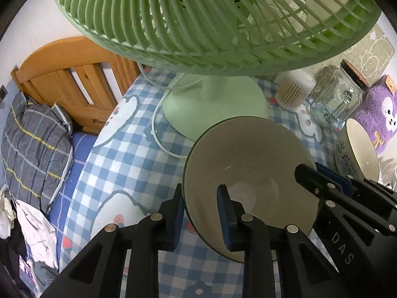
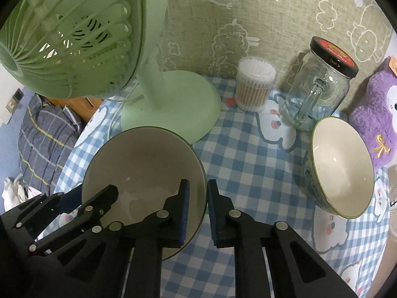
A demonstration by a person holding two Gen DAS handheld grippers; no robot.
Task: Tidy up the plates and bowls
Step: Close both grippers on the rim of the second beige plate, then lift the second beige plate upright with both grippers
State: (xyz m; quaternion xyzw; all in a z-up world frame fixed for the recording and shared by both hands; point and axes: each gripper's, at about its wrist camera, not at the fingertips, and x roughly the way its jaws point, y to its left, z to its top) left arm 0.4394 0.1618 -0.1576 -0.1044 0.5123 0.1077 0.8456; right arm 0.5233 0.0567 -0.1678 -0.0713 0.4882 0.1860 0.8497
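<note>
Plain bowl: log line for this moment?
grasp plain bowl | left gripper astride rim, contact unclear | right gripper pinching opposite rim | patterned bowl untouched

Two bowls (image 2: 144, 173) (image 2: 342, 166), one fan (image 2: 74, 37), one glass jar (image 2: 320, 84), one swab tub (image 2: 255, 84), one plush toy (image 2: 377, 119).

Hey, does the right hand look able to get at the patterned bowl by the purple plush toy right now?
Probably not yet: the right tongs are closed on the rim of the plain bowl. The checked cloth between them and the patterned bowl is bare.
</note>
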